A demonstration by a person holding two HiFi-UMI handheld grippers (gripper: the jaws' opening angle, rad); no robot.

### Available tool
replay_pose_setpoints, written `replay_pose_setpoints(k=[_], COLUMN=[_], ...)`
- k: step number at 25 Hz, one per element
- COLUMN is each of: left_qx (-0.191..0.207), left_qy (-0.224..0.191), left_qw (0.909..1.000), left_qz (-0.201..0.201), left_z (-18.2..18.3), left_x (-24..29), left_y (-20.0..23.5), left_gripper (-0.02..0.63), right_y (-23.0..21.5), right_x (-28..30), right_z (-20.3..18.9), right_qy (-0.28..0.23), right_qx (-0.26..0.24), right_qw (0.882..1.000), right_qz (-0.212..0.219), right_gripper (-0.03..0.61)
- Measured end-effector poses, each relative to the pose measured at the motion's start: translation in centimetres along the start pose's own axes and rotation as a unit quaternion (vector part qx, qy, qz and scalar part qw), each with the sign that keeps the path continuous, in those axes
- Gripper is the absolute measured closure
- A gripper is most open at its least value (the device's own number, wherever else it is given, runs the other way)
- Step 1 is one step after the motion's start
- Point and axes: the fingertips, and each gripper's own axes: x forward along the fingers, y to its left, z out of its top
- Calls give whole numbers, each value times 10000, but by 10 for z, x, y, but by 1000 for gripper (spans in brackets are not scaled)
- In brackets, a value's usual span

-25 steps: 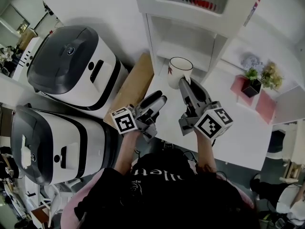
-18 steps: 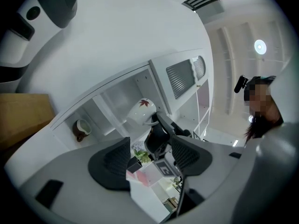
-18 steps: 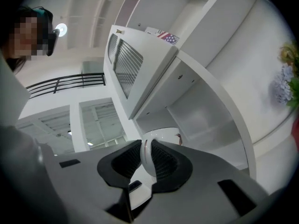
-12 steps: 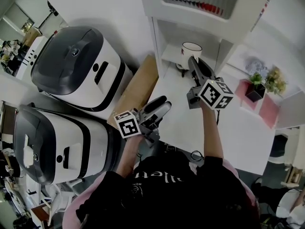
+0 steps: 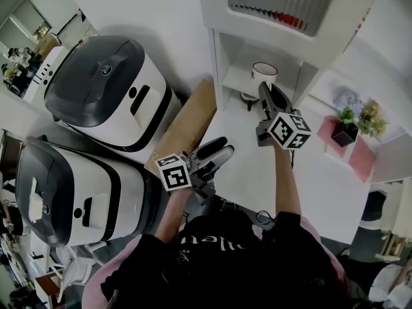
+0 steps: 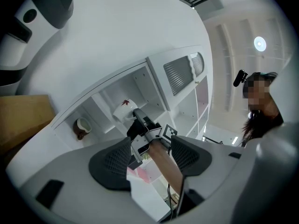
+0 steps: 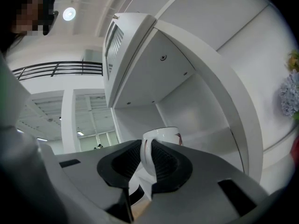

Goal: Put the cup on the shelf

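My right gripper (image 5: 262,90) is clamped on the cup (image 5: 264,73) by its wall, the cup just ahead of the jaws and already inside the shelf (image 5: 233,81) bay. I judge that setting it down and letting go remain. My left gripper (image 5: 217,150) has just narrowed its jaws slightly, yet they stand apart with nothing between them.

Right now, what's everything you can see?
cup: one, white with red leaf, inside the shelf
shelf: one, white, back of the table
pot: one, brown, low in the shelf
big machines: two, white and dark grey, left
board: one, brown, beside the machines
potted plants: two or three, green, far right
table: one, white, in the middle
left gripper: one, grey, over the table; fingers apart, just been closing slightly, empty
right gripper: one, grey, fingers shut on the cup
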Motion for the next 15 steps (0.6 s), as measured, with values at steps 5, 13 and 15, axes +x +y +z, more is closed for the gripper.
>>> replay_pose_setpoints(k=[5, 13, 15], left_qx=[1, -16, -2], left_qy=[-21, -63, -105], left_qw=[10000, 10000, 9999], left_qz=[-34, -61, -59], left_z=[-1, -5, -3], left_x=[0, -5, -7], left_y=[-2, -5, -6], left_gripper=[347, 350, 350], right_y=[7, 11, 9], right_x=[-7, -1, 7], right_z=[-12, -30, -35], right_qy=[94, 625, 864], right_qx=[-341, -679, -784], right_qw=[9994, 9957, 9931], right_qz=[-21, -46, -90], right_gripper=[489, 489, 491])
